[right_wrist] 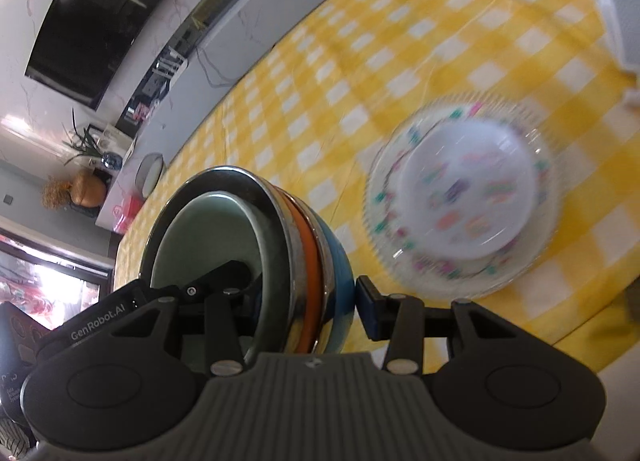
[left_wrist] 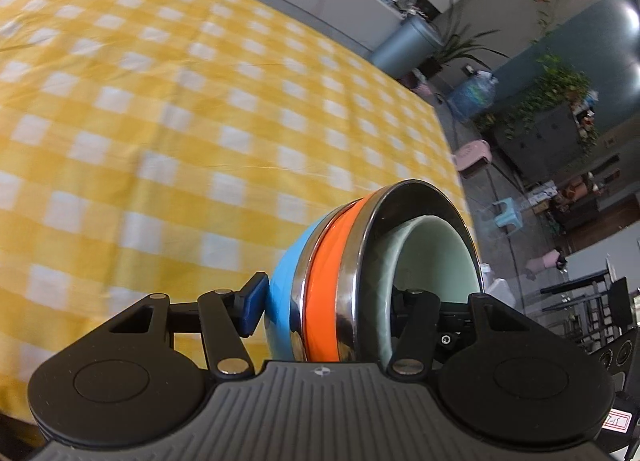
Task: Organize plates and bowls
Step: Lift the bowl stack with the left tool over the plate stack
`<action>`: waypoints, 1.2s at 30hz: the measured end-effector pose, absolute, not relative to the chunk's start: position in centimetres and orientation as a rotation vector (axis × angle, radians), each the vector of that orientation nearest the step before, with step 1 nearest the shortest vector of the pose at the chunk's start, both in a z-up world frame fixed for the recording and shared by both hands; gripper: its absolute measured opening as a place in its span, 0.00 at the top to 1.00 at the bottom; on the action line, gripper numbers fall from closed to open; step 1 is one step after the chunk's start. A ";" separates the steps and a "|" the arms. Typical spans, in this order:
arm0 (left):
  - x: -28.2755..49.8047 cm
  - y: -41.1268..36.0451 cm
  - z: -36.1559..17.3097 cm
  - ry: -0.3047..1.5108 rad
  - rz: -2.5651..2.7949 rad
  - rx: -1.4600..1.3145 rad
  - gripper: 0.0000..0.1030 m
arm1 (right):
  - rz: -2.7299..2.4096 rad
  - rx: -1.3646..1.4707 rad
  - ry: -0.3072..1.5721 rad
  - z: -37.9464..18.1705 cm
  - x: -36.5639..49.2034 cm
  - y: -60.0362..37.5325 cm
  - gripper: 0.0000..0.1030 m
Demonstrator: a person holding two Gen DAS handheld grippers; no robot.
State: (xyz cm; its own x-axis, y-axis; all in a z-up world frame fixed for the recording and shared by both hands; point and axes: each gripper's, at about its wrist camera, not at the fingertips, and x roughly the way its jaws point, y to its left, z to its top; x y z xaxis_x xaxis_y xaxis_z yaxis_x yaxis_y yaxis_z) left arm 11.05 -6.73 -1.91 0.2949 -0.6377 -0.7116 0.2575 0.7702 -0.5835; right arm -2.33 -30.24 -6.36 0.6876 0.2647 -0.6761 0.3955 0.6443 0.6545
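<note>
A nested stack of bowls (left_wrist: pixel 340 281) is held between both grippers above the yellow checked tablecloth (left_wrist: pixel 160 121): blue outside, then orange with steel rims, pale green innermost. My left gripper (left_wrist: pixel 328 301) is shut on the stack's wall, one blue pad (left_wrist: pixel 254 303) outside, the other finger inside the green bowl. My right gripper (right_wrist: pixel 304 301) is shut on the same stack (right_wrist: pixel 280 245) from the opposite side, with its pad (right_wrist: pixel 368 313) on the blue bowl. A stack of plates (right_wrist: pixel 464 197), a clear ridged one under patterned white ones, lies blurred on the cloth to the right.
A white plastic container (right_wrist: pixel 620 25) stands at the table's far right. The table edge (left_wrist: pixel 452 149) drops to a floor with stools, a water jug (left_wrist: pixel 472 95) and plants. A TV (right_wrist: pixel 104 17) and counter line the wall.
</note>
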 end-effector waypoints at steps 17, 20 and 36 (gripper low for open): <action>11.0 -17.3 -2.9 1.155 -0.735 -0.392 0.41 | -0.164 0.878 0.777 -5.2 -4.9 -40.8 0.58; 11.0 -17.8 -3.3 1.164 -0.725 -0.384 0.41 | -0.166 0.898 0.774 -6.1 -4.7 -41.6 0.59; 11.6 -17.2 -4.7 1.198 -0.693 -0.393 0.41 | -0.157 0.916 0.806 -7.9 -3.7 -41.8 0.59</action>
